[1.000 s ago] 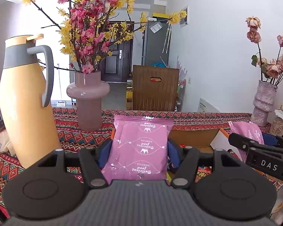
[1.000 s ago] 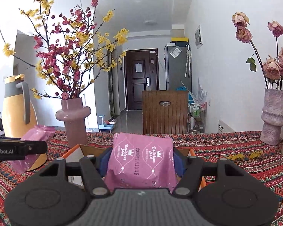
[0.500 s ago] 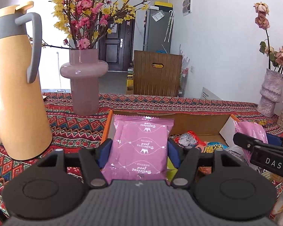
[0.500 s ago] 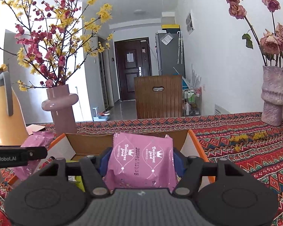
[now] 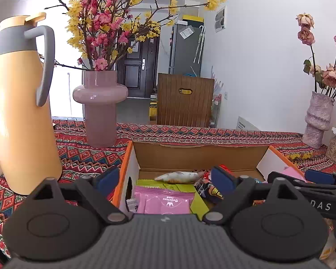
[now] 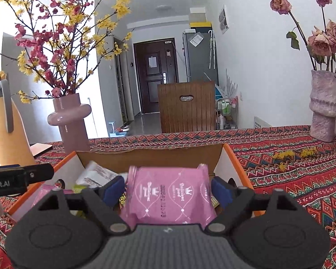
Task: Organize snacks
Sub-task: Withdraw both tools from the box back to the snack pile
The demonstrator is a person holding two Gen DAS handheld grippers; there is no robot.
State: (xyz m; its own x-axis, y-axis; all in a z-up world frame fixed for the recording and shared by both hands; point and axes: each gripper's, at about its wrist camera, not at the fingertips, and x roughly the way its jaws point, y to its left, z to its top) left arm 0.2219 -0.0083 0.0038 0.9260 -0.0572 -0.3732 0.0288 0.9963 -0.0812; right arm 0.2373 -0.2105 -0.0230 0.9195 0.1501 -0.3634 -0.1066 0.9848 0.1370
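An open cardboard box with orange edges [image 5: 197, 154] [image 6: 152, 157] sits on the patterned tablecloth and holds several snack packets. My left gripper [image 5: 164, 178] is open over the box's left wall; a pink snack packet [image 5: 162, 201] lies flat in the box below it, on a green packet. My right gripper [image 6: 168, 190] has its blue pads spread wide, with gaps either side of a second pink packet [image 6: 168, 196] that tilts between them over the box's right half. The right gripper also shows in the left wrist view [image 5: 311, 186].
A yellow thermos jug [image 5: 20, 103] stands left of the box. A pink vase with flowering branches [image 5: 99, 109] stands behind it. A mottled vase of dried roses [image 6: 324, 105] stands at the far right. A wooden chair back [image 5: 184, 99] rises beyond the table.
Both grippers moved forward and down over the box. My left gripper opened and its pink packet dropped into the box. My right gripper's pads spread away from its packet.
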